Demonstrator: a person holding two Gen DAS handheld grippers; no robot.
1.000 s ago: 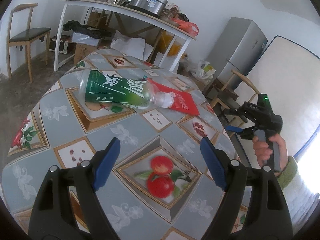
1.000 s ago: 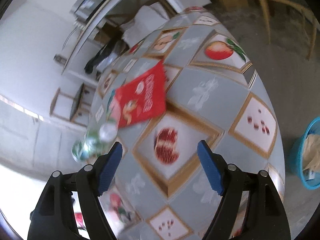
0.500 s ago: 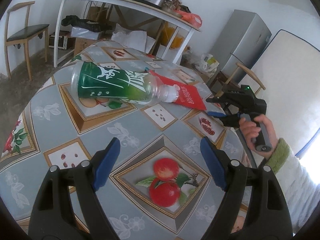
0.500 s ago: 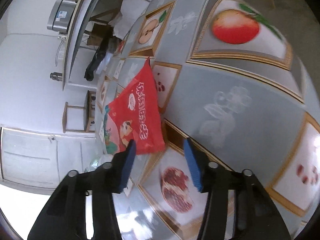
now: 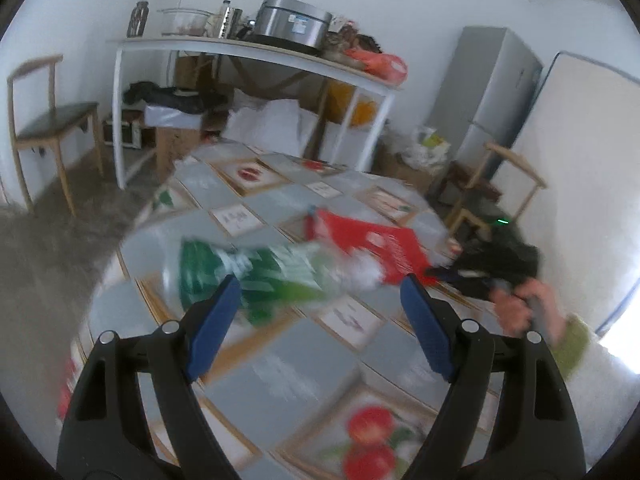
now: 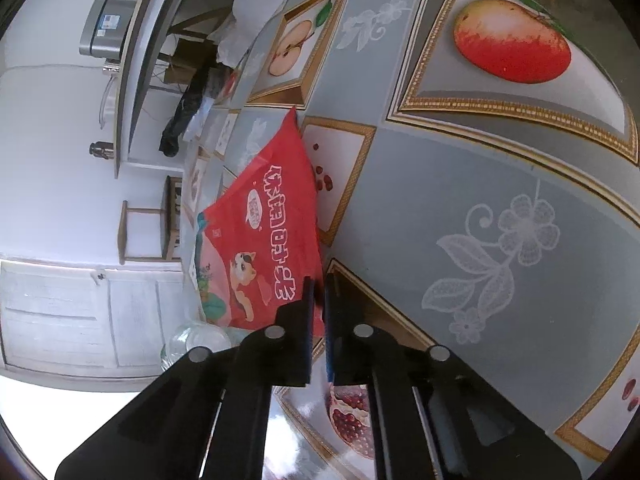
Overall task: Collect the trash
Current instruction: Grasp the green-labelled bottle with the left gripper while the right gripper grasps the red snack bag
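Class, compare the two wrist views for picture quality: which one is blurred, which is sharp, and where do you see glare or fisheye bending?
Left wrist view: motion blur smears the green bottle and tablecloth, while the open left gripper stays crisp. Right wrist view: sharp, red packet lettering visible; blown-out white at lower left; tablecloth lines bow with fisheye distortion.

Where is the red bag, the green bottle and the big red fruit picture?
red bag (image 6: 256,240): right wrist view, middle of its printed front.
green bottle (image 5: 256,276): left wrist view, blurred green label.
fruit picture (image 6: 512,40): right wrist view, middle of the printed fruit.
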